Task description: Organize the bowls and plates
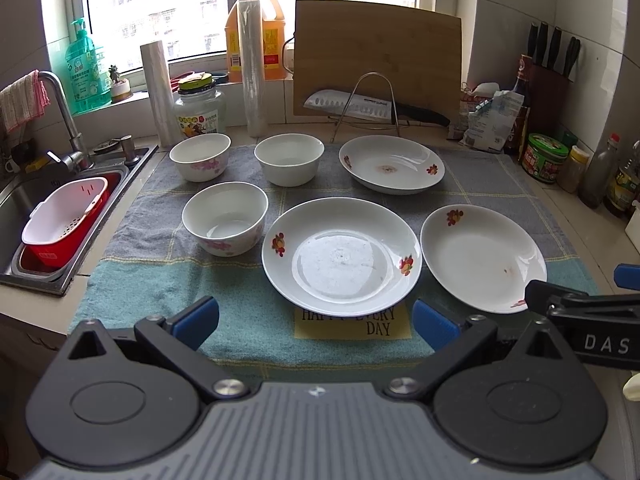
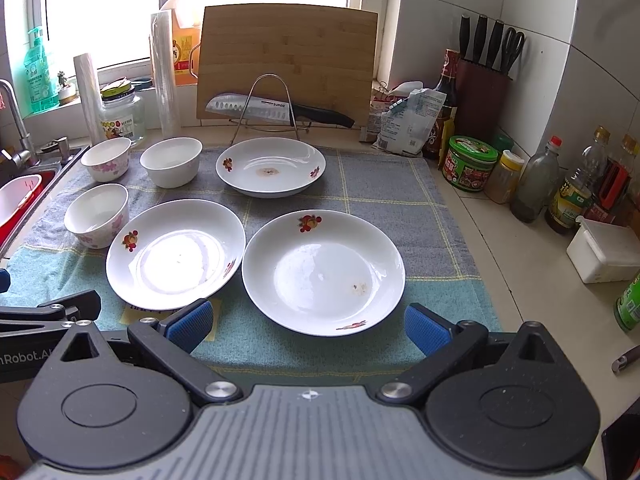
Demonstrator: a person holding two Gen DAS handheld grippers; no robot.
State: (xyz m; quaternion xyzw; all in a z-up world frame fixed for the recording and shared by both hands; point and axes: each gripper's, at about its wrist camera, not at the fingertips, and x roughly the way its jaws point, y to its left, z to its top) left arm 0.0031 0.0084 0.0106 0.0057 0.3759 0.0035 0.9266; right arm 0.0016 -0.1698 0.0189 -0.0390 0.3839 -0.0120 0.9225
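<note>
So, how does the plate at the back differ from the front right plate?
The back plate has its brown stain in the centre; the front right plate has a smaller stain off to one side. The back plate lies near the knife stand, while the front right plate lies closest to the open right gripper. Both are white, floral and lie flat on the towel.

countertop [image 2: 500, 248] under checked towel [image 2: 372, 184]

Daylight is pouring through the window [image 1: 160, 8] behind the counter [image 2: 520, 264], washing out its panes. White tiled walls [image 2: 460, 8] are meeting at the counter's back right corner. A steel sink [image 1: 24, 200] is sitting at its left edge.
</note>
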